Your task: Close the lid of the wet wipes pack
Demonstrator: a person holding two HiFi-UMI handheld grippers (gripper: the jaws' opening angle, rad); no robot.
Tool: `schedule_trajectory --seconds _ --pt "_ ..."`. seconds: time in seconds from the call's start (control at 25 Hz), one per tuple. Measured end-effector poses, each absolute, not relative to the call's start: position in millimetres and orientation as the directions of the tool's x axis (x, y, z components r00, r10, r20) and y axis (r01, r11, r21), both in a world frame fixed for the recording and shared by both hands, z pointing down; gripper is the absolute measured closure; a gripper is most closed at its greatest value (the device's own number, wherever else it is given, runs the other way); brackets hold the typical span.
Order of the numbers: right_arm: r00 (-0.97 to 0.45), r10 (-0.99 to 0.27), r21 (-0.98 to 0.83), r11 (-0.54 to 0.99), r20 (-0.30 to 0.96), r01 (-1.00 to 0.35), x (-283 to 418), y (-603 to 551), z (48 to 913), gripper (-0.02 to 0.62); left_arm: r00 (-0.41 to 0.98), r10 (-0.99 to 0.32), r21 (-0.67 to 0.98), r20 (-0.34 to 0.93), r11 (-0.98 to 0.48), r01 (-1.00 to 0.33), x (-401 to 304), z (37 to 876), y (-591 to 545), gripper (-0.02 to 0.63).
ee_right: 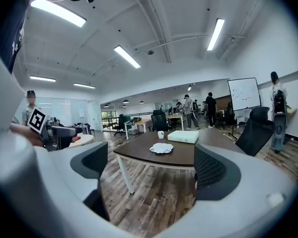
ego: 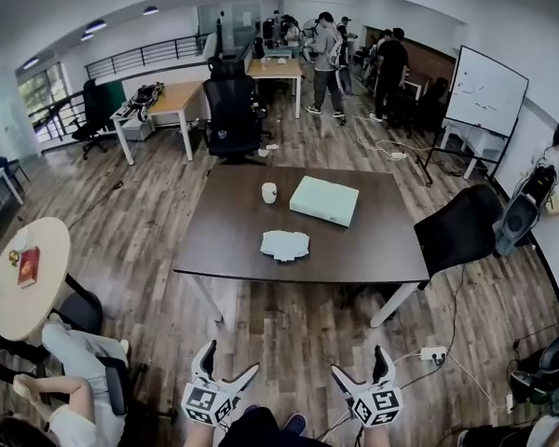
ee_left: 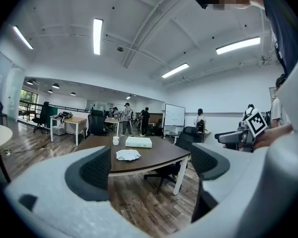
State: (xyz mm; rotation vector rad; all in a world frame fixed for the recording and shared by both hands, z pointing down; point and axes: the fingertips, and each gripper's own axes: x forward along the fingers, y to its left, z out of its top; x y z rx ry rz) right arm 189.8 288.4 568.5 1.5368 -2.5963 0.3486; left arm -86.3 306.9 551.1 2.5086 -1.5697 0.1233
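Note:
The wet wipes pack (ego: 285, 244) is a pale flat packet lying near the front edge of the dark brown table (ego: 224, 250); it also shows small as the pack (ee_left: 127, 154) and the pack (ee_right: 161, 148) in the two gripper views. Its lid is too small to make out. My left gripper (ego: 231, 365) and right gripper (ego: 358, 364) hang low over the floor, well short of the table, both open with nothing between the jaws. The left gripper (ee_left: 151, 168) and right gripper (ee_right: 151, 165) both look toward the table.
A white box (ego: 324, 199) and a small white cup (ego: 269, 192) stand behind the pack. A black chair (ego: 460, 228) is at the table's right, another chair (ego: 232, 115) at its far side. A round table (ego: 23, 277) is at left. Several people stand at the back.

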Motion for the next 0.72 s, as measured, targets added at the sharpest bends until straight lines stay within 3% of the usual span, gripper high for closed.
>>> schedule_trajectory --seconds 0.32,0.72 --pt "-0.518 -0.826 -0.188 0.485 0.222 -0.854 199.5 289.0 579.2 0.055 0.395 -0.898 0.125 0.195 -0.376 -0.918 -82.7 567.2 319.7 0.112" --pt "-0.524 -0.819 -0.149 0.502 0.233 -0.852 194.6 256.9 587.4 0.055 0.437 -0.880 0.134 0.186 -0.418 -0.899 -74.0 578.2 277.0 0.141"
